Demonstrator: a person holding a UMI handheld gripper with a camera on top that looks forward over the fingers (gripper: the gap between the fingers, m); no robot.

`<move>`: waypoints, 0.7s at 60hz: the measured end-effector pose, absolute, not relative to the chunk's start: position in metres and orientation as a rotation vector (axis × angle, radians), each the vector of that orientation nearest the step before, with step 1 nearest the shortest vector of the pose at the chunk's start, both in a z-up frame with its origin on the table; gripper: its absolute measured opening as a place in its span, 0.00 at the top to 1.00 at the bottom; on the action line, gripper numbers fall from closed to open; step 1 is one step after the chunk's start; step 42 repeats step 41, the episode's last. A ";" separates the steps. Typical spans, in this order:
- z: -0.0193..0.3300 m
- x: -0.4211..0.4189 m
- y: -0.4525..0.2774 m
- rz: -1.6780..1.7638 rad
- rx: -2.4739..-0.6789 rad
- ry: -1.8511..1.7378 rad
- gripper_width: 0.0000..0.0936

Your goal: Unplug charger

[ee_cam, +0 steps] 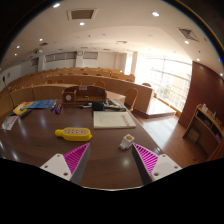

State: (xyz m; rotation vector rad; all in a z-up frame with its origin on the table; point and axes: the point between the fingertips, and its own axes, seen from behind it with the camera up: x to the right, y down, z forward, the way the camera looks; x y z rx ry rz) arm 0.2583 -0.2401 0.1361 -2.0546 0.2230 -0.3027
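The gripper [110, 160] hangs above the near part of a dark wooden counter [40, 135], its two fingers spread wide, the pink pads [76, 156] facing each other across an empty gap. Nothing is held and nothing touches either finger.

Just ahead of the right finger, close to its tip, lies a small white block [126, 142] on the counter. By its size and shape it may be the charger or its plug, but I cannot tell for sure, and no cable or socket can be made out near it. Ahead of the left finger, a little further off, lies a yellow object [73, 133], long and flat, possibly a power strip; what it really is I cannot tell. Beyond these, a white keyboard-like slab [113, 119] rests toward the middle of the counter, with a dark bag or case [84, 96] behind it, and some blue and white items [37, 105] off to the left.

Further out the room opens up: curved rows of wooden desks [60, 82], bright windows [170, 80] on the right, ceiling lights above.

As for progress, I judge the task has hardly begun. The fingers are not on anything, and no pulling has started. What remains is nearly everything: moving forward to the charger, closing on it, and drawing it out of its socket.
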 end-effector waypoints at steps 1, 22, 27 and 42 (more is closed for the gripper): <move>0.139 0.253 -0.249 -0.305 -2.052 0.220 0.09; 0.172 0.165 -0.395 -0.305 -2.051 0.195 0.10; 0.182 0.151 -0.415 -0.300 -2.041 0.181 0.09; 0.199 0.134 -0.441 -0.299 -2.022 0.166 0.09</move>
